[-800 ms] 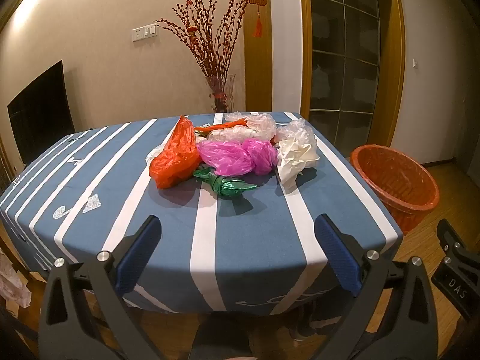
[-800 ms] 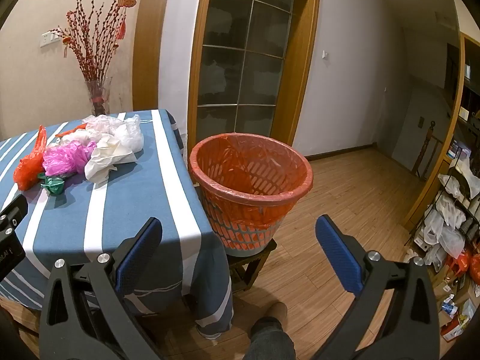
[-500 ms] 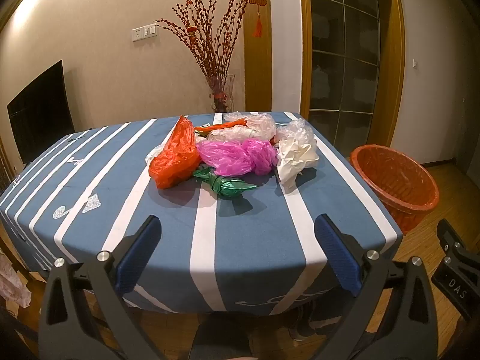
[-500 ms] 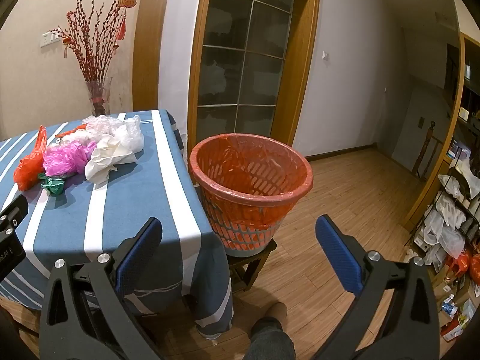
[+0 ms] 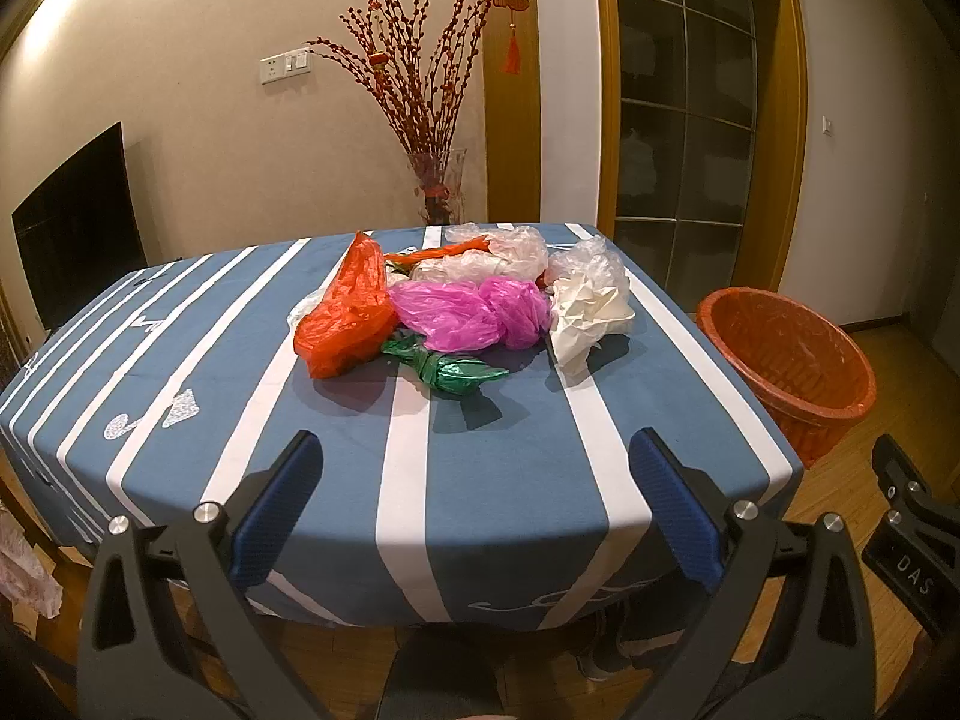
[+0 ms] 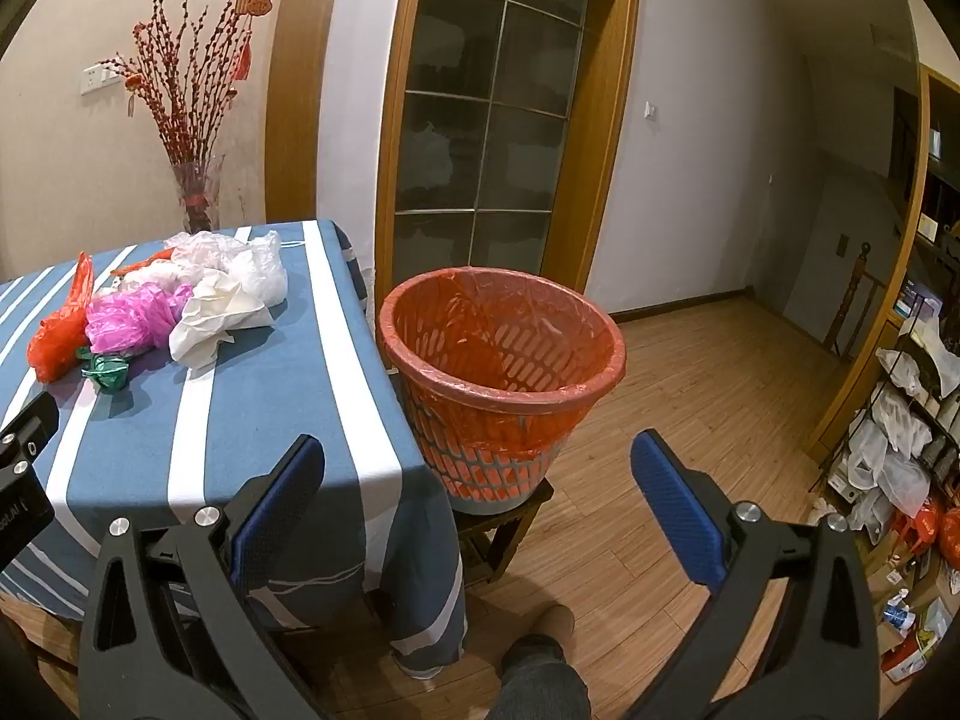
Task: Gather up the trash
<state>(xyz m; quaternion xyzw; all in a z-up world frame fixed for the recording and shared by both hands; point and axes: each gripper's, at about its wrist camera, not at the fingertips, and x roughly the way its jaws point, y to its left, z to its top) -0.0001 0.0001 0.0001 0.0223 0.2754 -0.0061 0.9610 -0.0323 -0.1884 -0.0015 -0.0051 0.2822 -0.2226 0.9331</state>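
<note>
Left claw (image 5: 474, 480) fills the bottom of the left wrist view, its blue pads spread wide with nothing between them, short of the near edge of the counter (image 5: 510, 516). On the counter's striped blue cloth, in the middle of the frame, lies a heap of crumpled bags: an orange bag (image 5: 348, 312) at left, a pink bag (image 5: 474, 315) in the centre, a small green knotted bag (image 5: 450, 369) just below it, a white bag (image 5: 585, 318) at right and clear bags (image 5: 492, 258) behind. At right stands the orange basket (image 5: 786, 354), beside the counter.

Right claw (image 6: 477, 480) also stands wide and bare at the bottom of the right wrist view. Above its gap, mid-frame, the basket (image 6: 501, 372) sits on a low stool, lined with thin orange plastic. The bag heap (image 6: 156, 306) lies at the left of the frame on the counter (image 6: 288, 396).
</note>
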